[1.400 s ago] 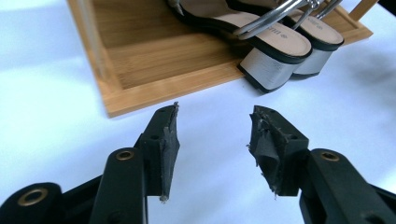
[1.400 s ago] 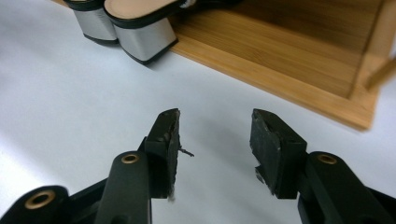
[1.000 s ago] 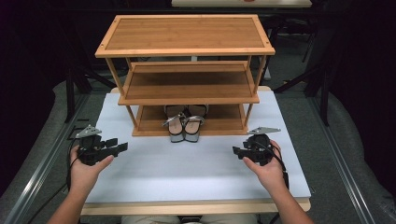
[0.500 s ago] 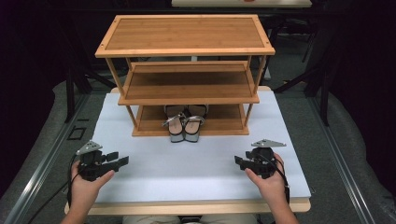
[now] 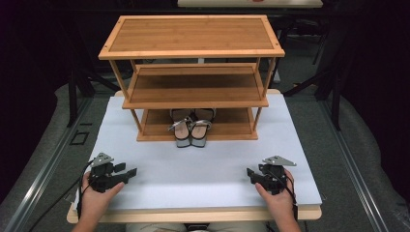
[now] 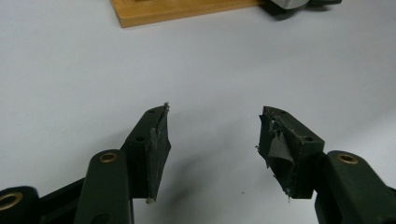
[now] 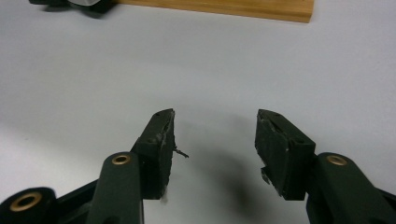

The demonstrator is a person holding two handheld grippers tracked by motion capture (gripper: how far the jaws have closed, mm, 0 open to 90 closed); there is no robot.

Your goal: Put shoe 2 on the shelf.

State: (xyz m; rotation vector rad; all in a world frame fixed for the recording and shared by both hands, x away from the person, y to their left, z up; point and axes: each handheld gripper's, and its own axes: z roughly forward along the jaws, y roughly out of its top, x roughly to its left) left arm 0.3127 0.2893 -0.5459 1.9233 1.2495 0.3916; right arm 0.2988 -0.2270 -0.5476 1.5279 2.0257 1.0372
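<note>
Starting big: the white table carries a three-tier wooden shoe rack at its far half, and a pair of grey sandals sits side by side on the bottom shelf, toes poking out over the front edge toward the person. Top and middle shelves look bare.

Both hands are low at the near edge, well apart from the rack. The left gripper and right gripper point inward across the table toward each other, and their jaws have just been opening. Nothing sits between them in either gripper view, just white table, with pads spread wide on the left and fairly wide on the right.

My read: this looks like parking the hands or getting set for a reach at the sandals. If it's a reach, I'd take one shoe per gripper, come in low and level under the middle shelf, and pinch the strap or the sole edge at the toe rather than the whole shoe. Those pads look chewed up, so squeeze squarely.
</note>
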